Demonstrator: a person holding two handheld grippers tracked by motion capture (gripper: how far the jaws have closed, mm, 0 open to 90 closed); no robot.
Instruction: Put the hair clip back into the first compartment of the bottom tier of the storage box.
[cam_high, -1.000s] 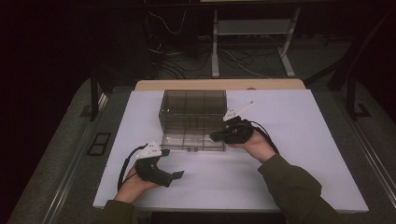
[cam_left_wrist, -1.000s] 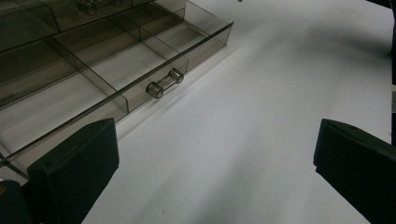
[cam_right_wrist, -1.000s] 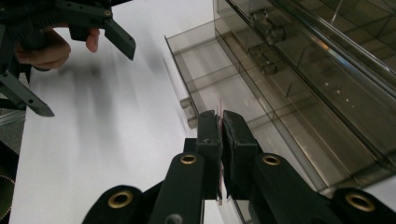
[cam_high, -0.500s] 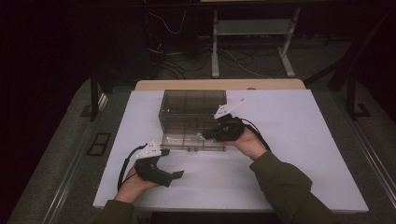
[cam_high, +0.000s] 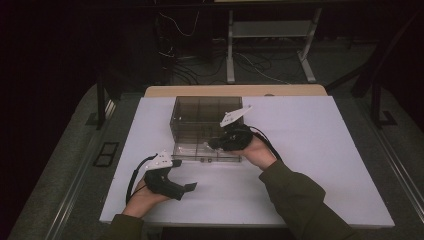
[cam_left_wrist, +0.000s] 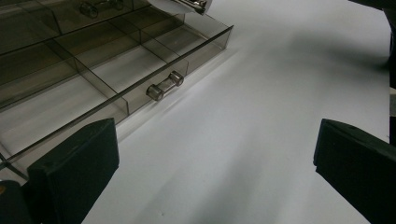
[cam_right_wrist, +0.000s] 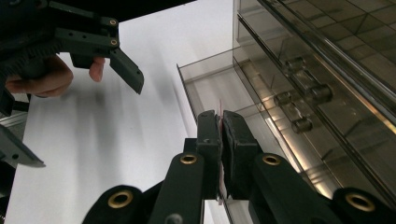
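A smoky clear drawer cabinet (cam_high: 200, 117) stands at the middle of the white table (cam_high: 325, 150). Its bottom drawer (cam_high: 205, 154) is pulled out toward me, and its divided compartments and bar handle (cam_left_wrist: 164, 86) look bare. My right gripper (cam_high: 214, 145) hovers over the right part of that open drawer, shut on a thin flat pale piece (cam_right_wrist: 220, 140) pinched between the pads. In the right gripper view the shut jaws (cam_right_wrist: 220, 122) point along the drawer's front. My left gripper (cam_high: 187, 187) rests low on the table in front of the drawer, jaws wide open (cam_left_wrist: 215, 154) and holding nothing.
The cabinet's upper drawers (cam_right_wrist: 327, 60) are closed, each with a small bar handle. White tabletop (cam_high: 320, 190) spreads wide to the right and front. Table legs and cables (cam_high: 235, 55) lie on the dark floor behind the table.
My right gripper has slid left along the cabinet's front and now sits over the open drawer. The left gripper has stayed put.
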